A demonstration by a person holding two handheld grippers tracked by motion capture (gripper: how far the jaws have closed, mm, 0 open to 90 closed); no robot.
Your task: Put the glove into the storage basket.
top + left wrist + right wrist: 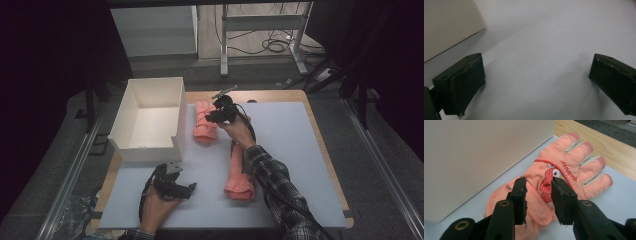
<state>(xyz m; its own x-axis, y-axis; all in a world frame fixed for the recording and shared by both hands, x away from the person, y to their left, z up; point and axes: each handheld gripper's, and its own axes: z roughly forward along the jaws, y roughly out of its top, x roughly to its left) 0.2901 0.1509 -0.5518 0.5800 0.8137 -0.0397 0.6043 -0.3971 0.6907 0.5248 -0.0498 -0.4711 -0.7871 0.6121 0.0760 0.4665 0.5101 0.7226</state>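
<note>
Right gripper [539, 195] hovers over a soft salmon-pink fabric glove [564, 172], jaws narrow, a gap between them, pads not clearly pressing it. The glove lies flat at upper centre of the high view beside the white box [150, 115], long axis up-frame, fingers toward the far wooden table edge [280, 93]. A second pink glove [239, 175] lies lower centre. Left gripper [536, 82] is spread wide over the smooth white mat [544, 37].

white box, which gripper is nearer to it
Left. The left gripper sits just below the white box, near its front corner, jaws open over bare mat. The right gripper is off to the box's right side, over the pink glove beside it.
</note>
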